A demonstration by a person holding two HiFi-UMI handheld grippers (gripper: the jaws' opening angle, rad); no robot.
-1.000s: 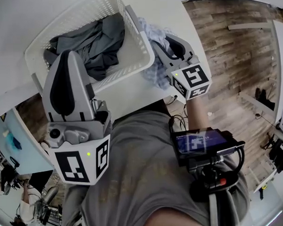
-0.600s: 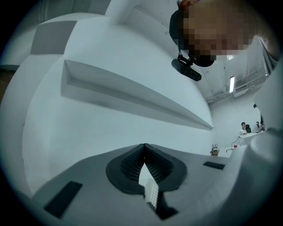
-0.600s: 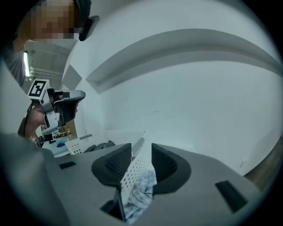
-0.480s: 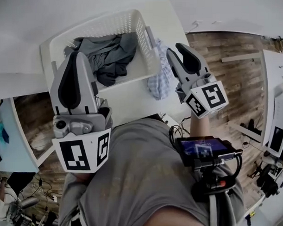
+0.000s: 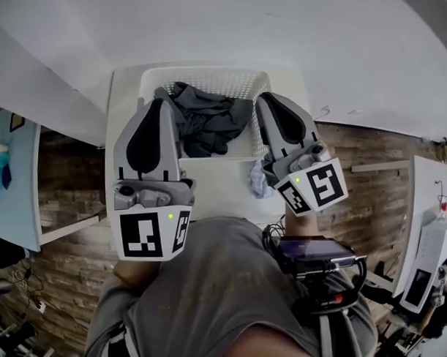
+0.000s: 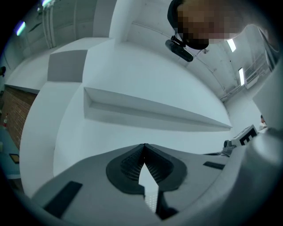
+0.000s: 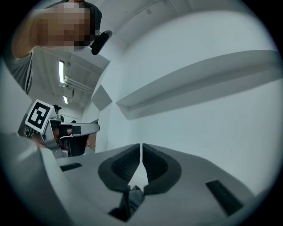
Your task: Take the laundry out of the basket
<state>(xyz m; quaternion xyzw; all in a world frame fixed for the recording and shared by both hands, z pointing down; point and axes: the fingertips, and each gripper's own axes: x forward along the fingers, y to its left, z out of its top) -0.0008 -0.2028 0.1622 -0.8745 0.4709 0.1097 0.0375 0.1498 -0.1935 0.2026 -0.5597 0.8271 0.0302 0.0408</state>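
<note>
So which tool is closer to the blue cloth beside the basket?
Right. The right tool hangs beside the blue cloth; the left tool is over the left edge of the basket.

**Charcoal grey in white, a scrap of pale blue, brown wood all round**

Your basket (image 5: 227, 80) is plain white, its walls pierced with a fine grid of small holes. The laundry (image 5: 207, 123) in it is a dark charcoal grey with no print that shows. The small cloth (image 5: 259, 182) on the table (image 5: 209, 189) is pale blue mottled with white, and the table itself is bare white like the wall (image 5: 203, 28). The floor (image 5: 369, 143) runs in planks of mixed warm and dull browns. Your shirt (image 5: 212, 284) is a flat mid grey. The device (image 5: 314, 249) at your waist is black with a bluish screen.
</note>
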